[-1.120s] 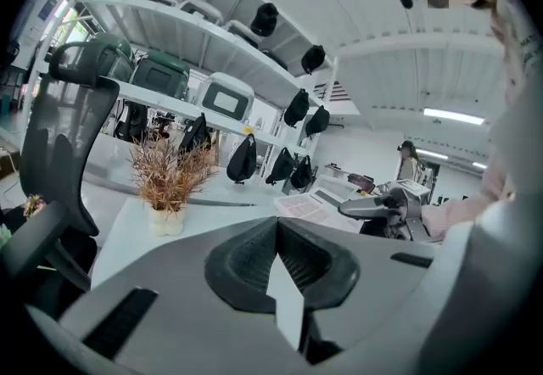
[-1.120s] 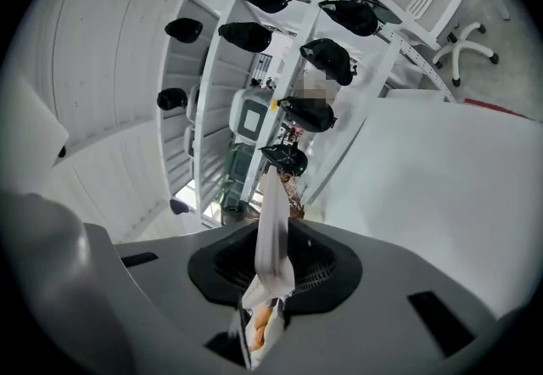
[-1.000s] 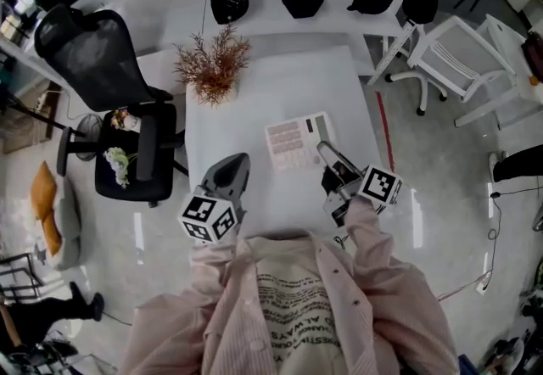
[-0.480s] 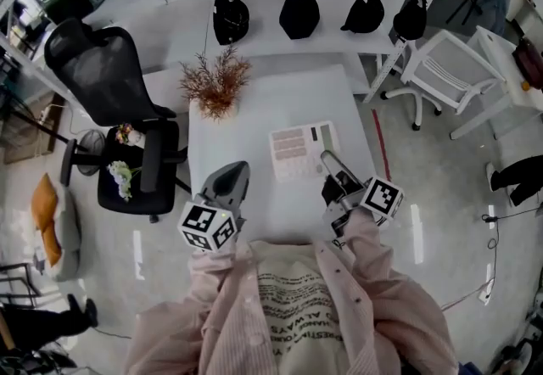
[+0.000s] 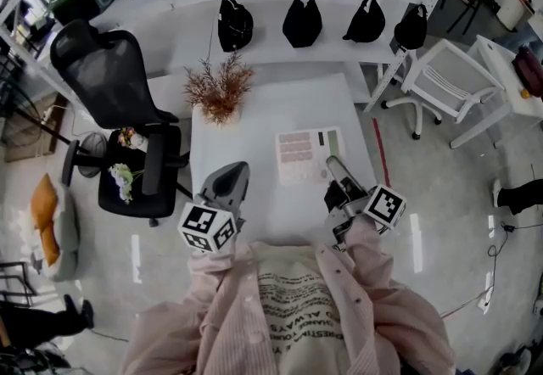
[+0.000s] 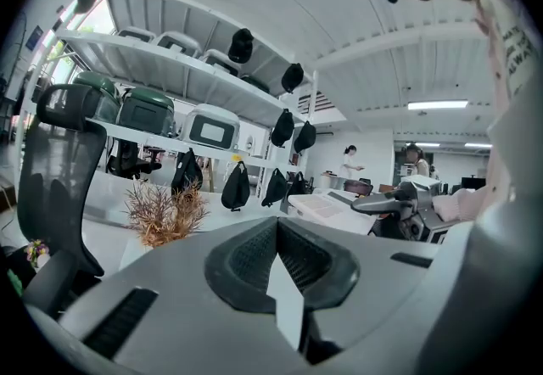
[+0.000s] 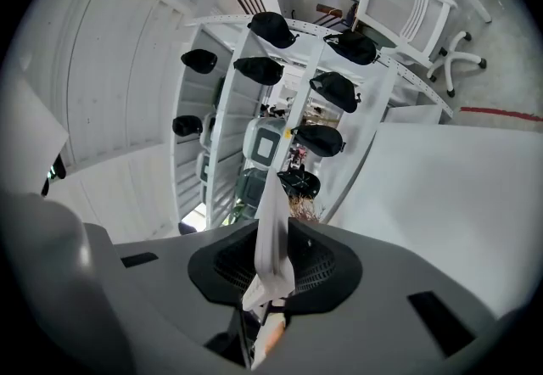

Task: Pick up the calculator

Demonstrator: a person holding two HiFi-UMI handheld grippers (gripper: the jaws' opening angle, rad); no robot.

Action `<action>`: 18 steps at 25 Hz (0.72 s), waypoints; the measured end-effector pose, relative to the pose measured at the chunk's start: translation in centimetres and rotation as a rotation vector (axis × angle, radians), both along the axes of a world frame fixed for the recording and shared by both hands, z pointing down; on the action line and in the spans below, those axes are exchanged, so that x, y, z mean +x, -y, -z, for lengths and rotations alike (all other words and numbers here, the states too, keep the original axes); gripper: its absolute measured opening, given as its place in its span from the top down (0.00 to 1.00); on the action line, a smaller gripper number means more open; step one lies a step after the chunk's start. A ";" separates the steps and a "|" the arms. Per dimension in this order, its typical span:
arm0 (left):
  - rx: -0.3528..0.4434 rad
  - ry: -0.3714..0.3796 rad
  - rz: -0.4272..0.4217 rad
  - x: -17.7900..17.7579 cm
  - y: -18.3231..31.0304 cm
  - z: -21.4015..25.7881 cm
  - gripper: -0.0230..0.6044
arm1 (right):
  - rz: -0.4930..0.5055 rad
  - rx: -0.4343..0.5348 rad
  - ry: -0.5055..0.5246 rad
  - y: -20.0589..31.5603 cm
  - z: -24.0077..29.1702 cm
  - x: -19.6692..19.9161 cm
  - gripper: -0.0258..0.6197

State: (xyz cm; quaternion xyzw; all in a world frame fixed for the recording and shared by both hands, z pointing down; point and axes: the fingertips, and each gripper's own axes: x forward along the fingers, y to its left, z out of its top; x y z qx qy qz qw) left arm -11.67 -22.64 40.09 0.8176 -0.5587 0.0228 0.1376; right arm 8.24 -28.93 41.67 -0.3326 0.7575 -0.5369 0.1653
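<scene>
The calculator is a flat white slab with pinkish keys and a small screen. It hangs a little above the white table, and my right gripper is shut on its near right corner. The right gripper view shows the calculator edge-on, clamped between the dark pads. In the left gripper view the calculator floats at the right, in front of the right gripper. My left gripper hovers over the table's near left part, shut and with nothing in it.
A dried brown plant stands at the table's far left corner. A black office chair is to the left and a white chair to the right. Behind the table, black bags hang along a white shelf.
My right gripper has risen with the calculator held in it. My left gripper has come up a little too, still shut.
</scene>
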 end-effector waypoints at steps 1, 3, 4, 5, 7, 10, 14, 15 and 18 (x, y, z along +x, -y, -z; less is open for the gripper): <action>0.000 0.001 0.001 -0.1 0.0 0.0 0.96 | -0.002 0.001 0.001 0.0 0.0 0.0 0.85; 0.001 0.001 0.002 -0.1 0.1 -0.1 0.96 | -0.005 0.009 0.001 0.1 0.0 0.1 0.85; 0.001 0.001 0.003 -0.2 0.1 -0.1 0.96 | -0.006 0.011 0.001 0.1 0.0 0.1 0.85; 0.002 0.002 0.003 -0.2 0.2 -0.2 0.96 | -0.008 0.010 0.004 0.2 0.0 0.1 0.85; 0.001 0.004 0.005 -0.3 0.2 -0.3 0.96 | -0.010 0.005 0.012 0.2 -0.1 0.0 0.85; 0.000 0.006 0.007 -0.3 0.4 -0.4 0.96 | -0.010 0.004 0.010 0.4 -0.2 0.0 0.85; -0.002 0.006 0.008 -0.5 0.5 -0.3 0.96 | -0.011 -0.003 0.017 0.5 -0.2 -0.2 0.85; -0.003 0.006 0.008 -0.5 0.5 -0.4 0.96 | -0.011 -0.004 0.018 0.6 -0.2 -0.2 0.85; -0.010 0.006 0.010 -0.6 0.7 -0.5 0.96 | -0.007 0.001 0.012 0.8 -0.1 -0.2 0.85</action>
